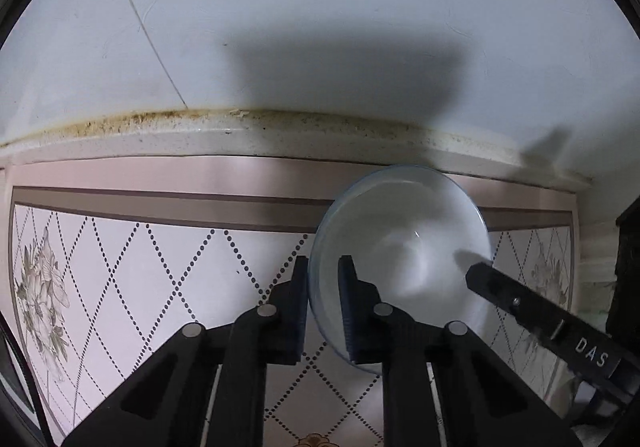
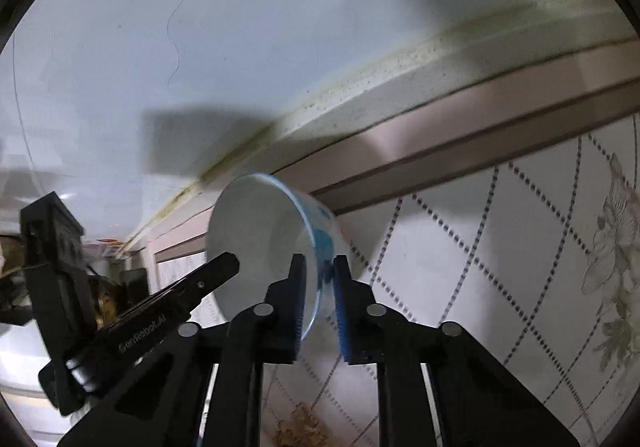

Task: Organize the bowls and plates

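Both grippers, left gripper (image 1: 324,283) and right gripper (image 2: 318,279), clamp one bowl's (image 1: 404,247) rim between their jaws; carrying step; next needs a steady set-down.

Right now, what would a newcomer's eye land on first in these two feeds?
The white bowl, tipped on its side in mid-air, pinched at opposite rims by the left gripper and right gripper. Behind it, the patterned wall tile and a stained seam where wall meets ceiling.
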{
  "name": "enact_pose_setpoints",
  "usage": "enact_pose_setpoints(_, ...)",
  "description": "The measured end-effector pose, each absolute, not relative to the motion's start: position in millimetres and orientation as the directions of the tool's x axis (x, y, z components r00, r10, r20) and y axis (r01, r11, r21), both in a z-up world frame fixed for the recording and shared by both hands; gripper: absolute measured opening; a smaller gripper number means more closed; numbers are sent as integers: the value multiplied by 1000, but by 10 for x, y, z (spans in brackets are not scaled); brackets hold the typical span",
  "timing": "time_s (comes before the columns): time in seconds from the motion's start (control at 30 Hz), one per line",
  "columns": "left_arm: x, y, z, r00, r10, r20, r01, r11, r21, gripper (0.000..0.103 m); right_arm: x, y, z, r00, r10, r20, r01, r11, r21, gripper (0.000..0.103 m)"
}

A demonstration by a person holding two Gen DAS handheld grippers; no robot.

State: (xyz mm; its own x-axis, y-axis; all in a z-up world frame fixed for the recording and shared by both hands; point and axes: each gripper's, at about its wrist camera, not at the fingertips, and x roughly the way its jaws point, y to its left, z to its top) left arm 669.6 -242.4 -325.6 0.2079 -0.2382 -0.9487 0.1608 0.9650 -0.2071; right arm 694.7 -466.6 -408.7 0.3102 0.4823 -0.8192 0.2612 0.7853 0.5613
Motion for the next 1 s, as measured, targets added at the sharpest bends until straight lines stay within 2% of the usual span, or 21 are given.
enact_pose_setpoints(0.47,6157,-2311,-2979,269,-247,-931,189,961,-200,12,6666,-4505,-3853,299,433,-851,169,853,493,9)
enact_pose_setpoints(0.73,5595,-2153,-2672,299,-302,-905,243,941,-234,12,6013,-4262,-3471,342,405,-848,128,874,469,9)
enact_pose_setpoints(1.0,4983,-2144,-2379,315,-352,-881,297,919,-260,12,5121,-4422,-2947,404,406,-820,98,872,480,9)
